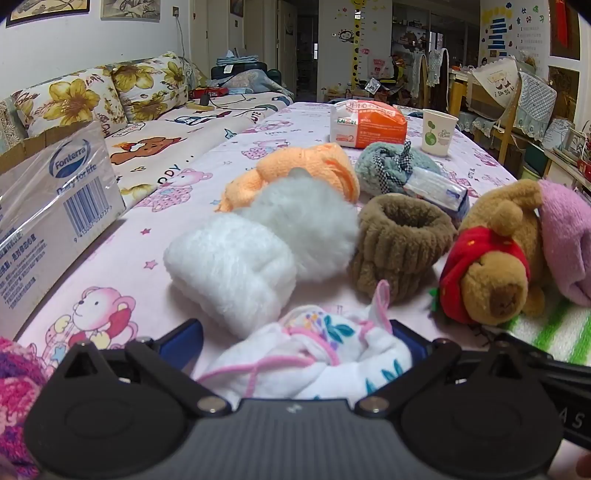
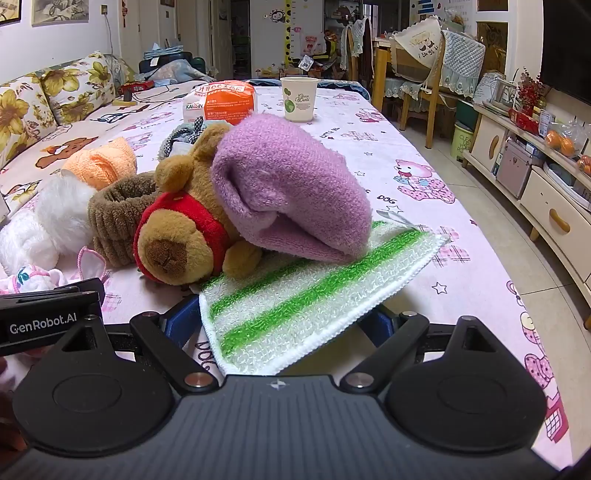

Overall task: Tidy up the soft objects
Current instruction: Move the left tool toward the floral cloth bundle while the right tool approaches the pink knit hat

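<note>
Left gripper [image 1: 295, 343]: jaws set wide around a white floral cloth [image 1: 314, 354] at the tabletop's near edge; grip unclear.
Right gripper [image 2: 288, 325]: jaws apart, green-striped cloth [image 2: 295, 306] between them; cannot tell if held.
Purple towel [image 2: 291, 184]: resting on the striped cloth, against the teddy bear [image 2: 184, 236].

- A lived-in home, living and dining room together.
- A sofa [image 1: 92, 99] with yellow-flower cushions [image 2: 79, 83] runs along the wall at 9 to 10 o'clock.
- Framed pictures [image 1: 131, 9] hang above it.
- A child's height chart [image 1: 356, 48] is stuck on the far wall at 12 o'clock.
- Wooden chairs with lace-trimmed covers [image 2: 432, 55] stand at 1 o'clock.
- A low cream cabinet [image 2: 546, 206] at 3 o'clock carries oranges [image 2: 559, 142].
- The table [image 2: 424, 155] wears a pink teddy-bear cloth.
</note>
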Tool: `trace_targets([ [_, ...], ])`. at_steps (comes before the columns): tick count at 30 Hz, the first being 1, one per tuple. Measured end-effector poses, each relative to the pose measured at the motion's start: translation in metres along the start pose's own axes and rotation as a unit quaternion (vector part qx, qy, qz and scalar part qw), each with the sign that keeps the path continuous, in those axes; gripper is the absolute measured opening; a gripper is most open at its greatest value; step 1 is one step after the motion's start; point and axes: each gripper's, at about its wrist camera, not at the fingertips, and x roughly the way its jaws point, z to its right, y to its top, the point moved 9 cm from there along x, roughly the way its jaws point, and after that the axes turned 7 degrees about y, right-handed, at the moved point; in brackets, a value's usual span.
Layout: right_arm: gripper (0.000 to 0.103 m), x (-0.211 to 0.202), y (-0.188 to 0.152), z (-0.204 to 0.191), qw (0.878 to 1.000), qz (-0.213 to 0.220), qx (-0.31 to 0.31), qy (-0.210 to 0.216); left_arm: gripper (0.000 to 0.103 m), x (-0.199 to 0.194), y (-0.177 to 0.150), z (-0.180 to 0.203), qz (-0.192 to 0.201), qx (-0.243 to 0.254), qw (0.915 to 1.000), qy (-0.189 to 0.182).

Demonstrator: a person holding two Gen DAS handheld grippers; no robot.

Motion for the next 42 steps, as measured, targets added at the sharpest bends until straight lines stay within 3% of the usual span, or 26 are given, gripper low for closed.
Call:
trace_targets([
  [10,0.103,-0.002,-0.001,-0.001,1.0,0.0,-0.002,0.003,0.103,-0.002,-0.002,-0.001,0.0,-0.001,1.0,0.001],
  [22,0.103,-0.016,-0.008,-0.004,0.999,-0.019,-0.002,0.047,0.102,-0.031,-0.01,-0.008,0.003,0.005,0.9998,-0.018],
  [32,0.103,-0.056,-0.001,-0.009,0.998,0.037,-0.019,0.051,0.102,-0.088,0.006,-0.034,0.053,-0.001,0.9985,-0.015],
  [42,0.103,-0.09,0.011,-0.054,0.992,0.081,-0.06,0.073,0.102,-0.139,0.019,-0.102,0.092,-0.033,0.995,0.023],
])
